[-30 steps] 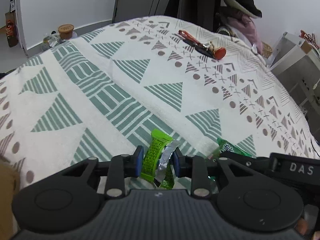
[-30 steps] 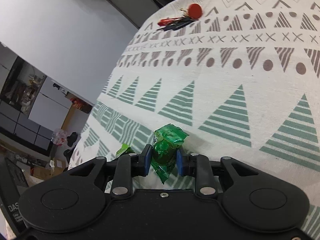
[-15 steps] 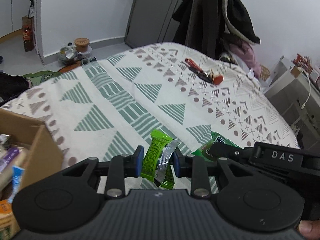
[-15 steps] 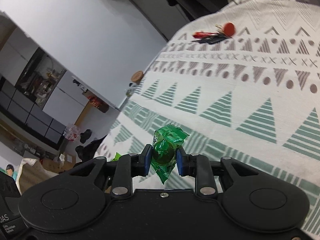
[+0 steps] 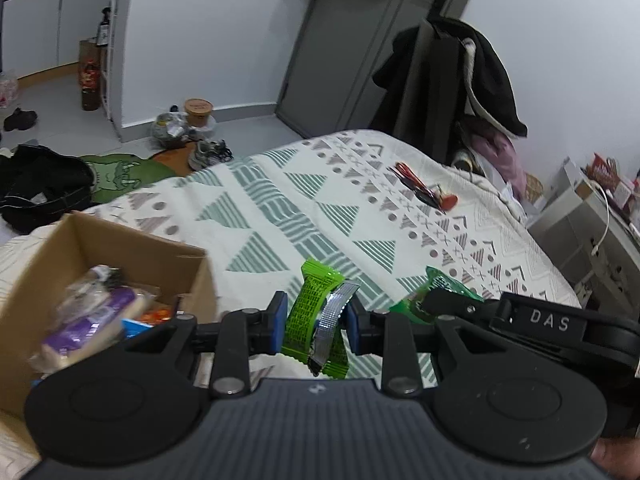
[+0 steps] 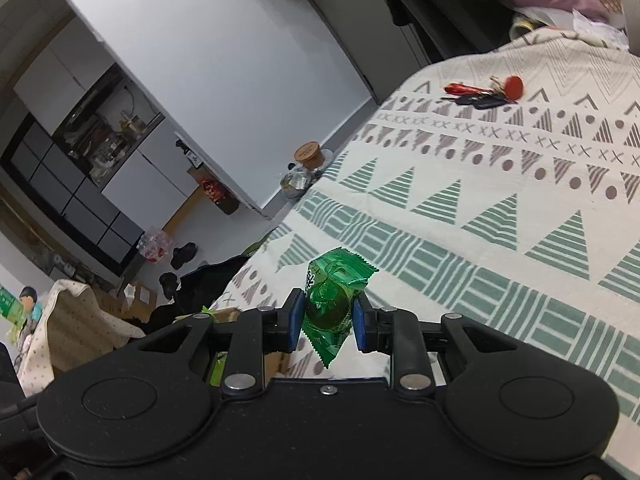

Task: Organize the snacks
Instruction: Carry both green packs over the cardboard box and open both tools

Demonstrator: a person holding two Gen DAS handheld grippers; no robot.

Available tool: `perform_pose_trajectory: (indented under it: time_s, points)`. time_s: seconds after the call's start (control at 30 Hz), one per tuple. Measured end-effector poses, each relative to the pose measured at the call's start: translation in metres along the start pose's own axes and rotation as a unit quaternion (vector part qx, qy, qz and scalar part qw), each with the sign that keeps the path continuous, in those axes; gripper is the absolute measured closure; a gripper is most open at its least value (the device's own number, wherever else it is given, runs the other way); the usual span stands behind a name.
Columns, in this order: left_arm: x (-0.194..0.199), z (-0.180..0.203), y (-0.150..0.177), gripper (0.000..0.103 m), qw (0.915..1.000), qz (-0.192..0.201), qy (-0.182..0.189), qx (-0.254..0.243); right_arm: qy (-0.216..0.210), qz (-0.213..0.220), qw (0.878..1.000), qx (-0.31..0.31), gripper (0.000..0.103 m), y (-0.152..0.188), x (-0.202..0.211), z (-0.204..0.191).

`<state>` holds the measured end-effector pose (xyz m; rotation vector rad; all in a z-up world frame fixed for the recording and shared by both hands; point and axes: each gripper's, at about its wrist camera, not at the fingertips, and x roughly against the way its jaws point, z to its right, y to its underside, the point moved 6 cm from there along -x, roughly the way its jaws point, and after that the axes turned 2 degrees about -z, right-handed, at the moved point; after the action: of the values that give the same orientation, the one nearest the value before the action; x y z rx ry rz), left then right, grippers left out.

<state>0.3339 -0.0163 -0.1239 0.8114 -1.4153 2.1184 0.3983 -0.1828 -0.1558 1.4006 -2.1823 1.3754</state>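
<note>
My left gripper (image 5: 314, 326) is shut on a lime-green and silver snack bar (image 5: 308, 314), held up above the patterned bedspread (image 5: 320, 208). To its left stands an open cardboard box (image 5: 120, 248) with several wrapped snacks inside. In the left wrist view the right gripper reaches in from the right, holding a dark green packet (image 5: 440, 286). In the right wrist view my right gripper (image 6: 326, 322) is shut on that dark green wrapped round snack (image 6: 332, 300), lifted above the bedspread (image 6: 500, 208).
A red-tagged bunch of keys (image 5: 424, 194) (image 6: 484, 94) lies far back on the bed. Dark clothes hang on a rack (image 5: 448, 92) behind the bed. A grey cabinet (image 5: 580, 224) stands at the right. Clothes, jars and shoes litter the floor (image 5: 48, 188) at the left.
Both grippers have risen from the bedspread with their snacks still held. The left view has swung left, and the cardboard box has come into view.
</note>
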Motion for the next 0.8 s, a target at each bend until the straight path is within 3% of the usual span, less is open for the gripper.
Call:
perform_pose_trajectory:
  time_s: [0.47,0.8]
  points:
    - [0.056,-0.066,-0.006,0.074,0.9990,0.018,-0.014,0.038,0.001,0.006,0.998,0.059,0.078,0.017,-0.006,-0.076]
    - [0.069,-0.106,-0.012,0.074,0.9977,0.012,-0.014,0.065,-0.004,-0.004,0.996,0.094,0.078,0.028,-0.023,-0.116]
